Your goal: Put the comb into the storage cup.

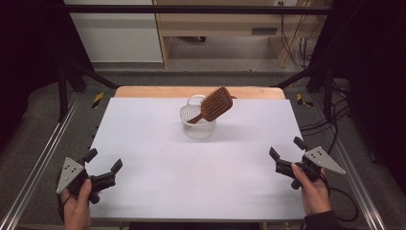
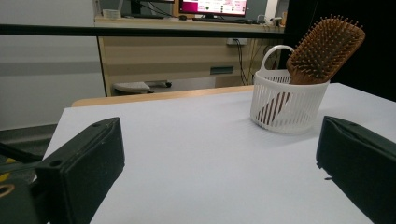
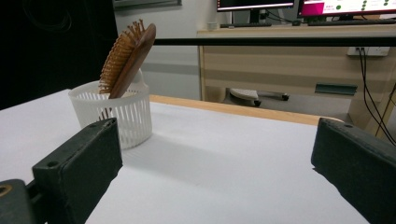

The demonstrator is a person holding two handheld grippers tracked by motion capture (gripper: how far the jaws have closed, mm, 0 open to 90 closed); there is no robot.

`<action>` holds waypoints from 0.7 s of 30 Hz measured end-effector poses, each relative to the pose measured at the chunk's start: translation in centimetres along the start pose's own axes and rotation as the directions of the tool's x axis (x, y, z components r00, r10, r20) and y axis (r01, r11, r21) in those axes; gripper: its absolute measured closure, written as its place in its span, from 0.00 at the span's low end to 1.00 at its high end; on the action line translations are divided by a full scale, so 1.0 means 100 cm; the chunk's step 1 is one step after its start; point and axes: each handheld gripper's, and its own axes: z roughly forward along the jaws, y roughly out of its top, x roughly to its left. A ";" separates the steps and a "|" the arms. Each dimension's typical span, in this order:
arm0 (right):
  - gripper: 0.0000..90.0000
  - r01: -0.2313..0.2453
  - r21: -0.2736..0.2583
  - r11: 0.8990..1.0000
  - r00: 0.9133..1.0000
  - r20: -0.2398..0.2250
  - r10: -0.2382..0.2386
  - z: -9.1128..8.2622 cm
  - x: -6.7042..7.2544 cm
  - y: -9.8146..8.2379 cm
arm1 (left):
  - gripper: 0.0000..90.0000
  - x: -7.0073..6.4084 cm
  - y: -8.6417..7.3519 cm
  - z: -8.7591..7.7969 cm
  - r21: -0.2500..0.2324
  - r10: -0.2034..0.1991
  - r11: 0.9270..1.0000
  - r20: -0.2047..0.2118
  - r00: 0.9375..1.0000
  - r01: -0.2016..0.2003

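Both claws (image 1: 103, 160) well short of hairbrush (image 1: 215, 103).

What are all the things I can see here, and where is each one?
Brown wooden paddle hairbrush: one, brown, standing handle-down in the basket, head leaning over its rim.
White plastic slotted basket with a loop handle: one, white, on the table's far middle.
White-topped table with a wooden far edge: one, white, across the middle.
Light wooden desk: one, tan, behind the table.
Computer monitors: two, on the desk.
Left hand: one, bottom left, holding the left gripper.
Right hand: one, bottom right, holding the right gripper.
Left gripper: one, black, open, near left edge.
Right gripper: one, black, open, near right edge.
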 end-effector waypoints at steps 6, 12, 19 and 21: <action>0.03 0.011 0.025 1.000 1.000 -0.023 -0.011 0.004 0.007 -0.009 | 0.01 0.000 -0.001 0.001 0.007 -0.003 1.000 0.006 1.000 0.003; 0.03 0.022 0.038 0.999 0.999 -0.043 -0.020 0.009 0.014 -0.014 | 0.01 -0.001 -0.001 0.001 0.009 0.000 1.000 0.009 1.000 0.000; 0.03 0.037 0.034 0.999 0.997 -0.073 -0.034 0.015 0.024 -0.016 | 0.01 -0.003 0.000 0.002 0.007 0.001 1.000 0.014 1.000 -0.001; 0.03 0.038 0.040 0.998 0.996 -0.081 -0.035 0.017 0.026 -0.017 | 0.01 -0.003 0.000 0.002 0.005 0.000 1.000 0.017 1.000 0.000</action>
